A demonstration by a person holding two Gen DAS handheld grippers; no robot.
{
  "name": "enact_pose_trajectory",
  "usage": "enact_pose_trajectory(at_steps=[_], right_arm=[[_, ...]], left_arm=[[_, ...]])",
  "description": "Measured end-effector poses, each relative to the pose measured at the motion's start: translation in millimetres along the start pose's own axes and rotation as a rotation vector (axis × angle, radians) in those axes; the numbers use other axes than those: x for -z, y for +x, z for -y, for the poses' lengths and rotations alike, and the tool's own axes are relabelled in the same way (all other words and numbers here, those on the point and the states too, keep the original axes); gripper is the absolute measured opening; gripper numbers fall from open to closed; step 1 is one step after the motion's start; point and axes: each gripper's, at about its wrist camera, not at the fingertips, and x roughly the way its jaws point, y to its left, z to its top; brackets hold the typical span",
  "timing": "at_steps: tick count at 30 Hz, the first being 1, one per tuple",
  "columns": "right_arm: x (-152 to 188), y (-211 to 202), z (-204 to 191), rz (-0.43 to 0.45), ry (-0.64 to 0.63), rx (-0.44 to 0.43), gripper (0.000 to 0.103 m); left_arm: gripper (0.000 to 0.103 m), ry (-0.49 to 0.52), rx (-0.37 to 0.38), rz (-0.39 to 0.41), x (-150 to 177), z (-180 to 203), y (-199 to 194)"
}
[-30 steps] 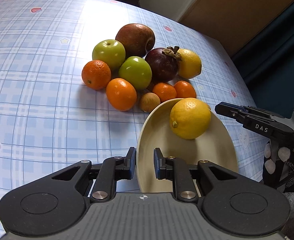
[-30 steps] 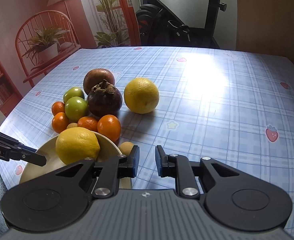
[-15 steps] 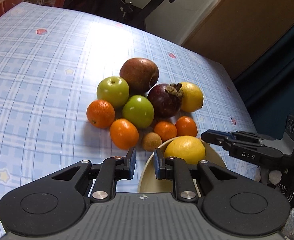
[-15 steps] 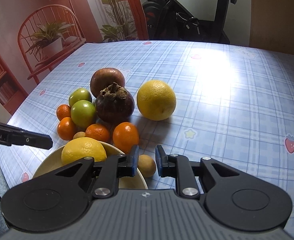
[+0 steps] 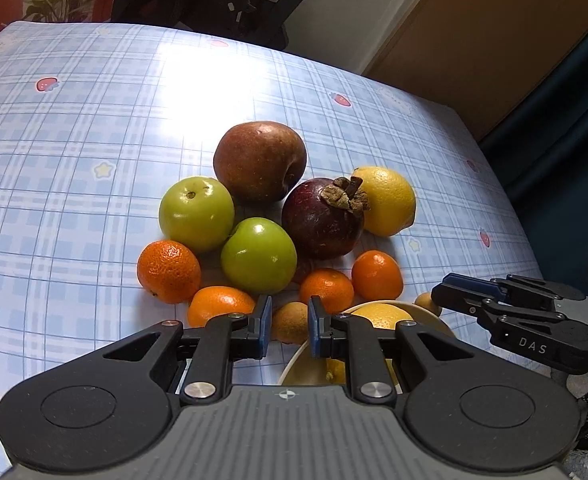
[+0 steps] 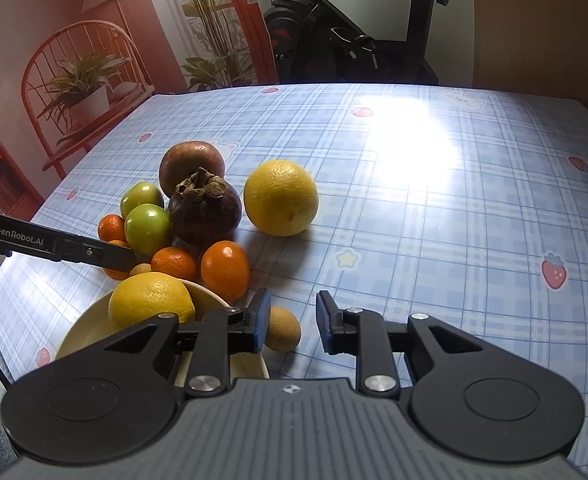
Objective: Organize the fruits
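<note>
1. Since a second ago, the cream plate [image 6: 79,334] has gone from tilted up between the left jaws to lying low on the counter [image 6: 454,220]. The left gripper [image 5: 289,322] has shifted closer to the fruit pile, and the right gripper [image 6: 293,316] has started to spread.
2. Left jaws are together with only a narrow slot, and I see nothing pinched. The plate rim runs under the right-hand jaw.
3. Right jaws are opening, with no pad pressing on anything. A small tan fruit [image 6: 284,334] sits on the counter just beside the left-hand jaw, partly in the gap.
4. A lemon [image 6: 152,300] lies in the plate, left of the right jaws and just behind the left ones.
5. A second tan fruit [image 5: 290,326] shows through the left slot, just ahead of the tips.
6. Ahead of the left jaws are four oranges: [image 5: 169,271], [image 5: 220,304], [image 5: 326,290] and [image 5: 377,275].
7. Further ahead are two green apples [image 5: 196,212], [image 5: 259,255], then a mangosteen [image 5: 322,218] and a red apple [image 5: 260,162].
8. A loose lemon [image 6: 281,198] sits straight ahead of the right jaws, touching the mangosteen's right side.
9. All the pile fruit is on the counter; only one lemon is plated.
</note>
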Motion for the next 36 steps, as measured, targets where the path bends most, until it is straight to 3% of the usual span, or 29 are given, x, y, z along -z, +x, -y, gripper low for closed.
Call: enact_pose_trajectory(at_steps=[6,15,36], right_arm=[[1.5,-1.5,1.2,0.008,0.012,-0.003,0.026],[4.4,-4.4,2.9,0.013,0.028,-0.016,0.026],[2.3,-10.2,19.3,0.034,0.101,0.021,0.027]], left_arm=[[0.023,0.017,-0.023,-0.006,-6.0,7.4,17.6],[0.024,-0.003,0.015,-0.024,-6.3,5.3,27.9],[0.027,-0.001,-0.047,-0.009,-1.6,-16.2,4.9]])
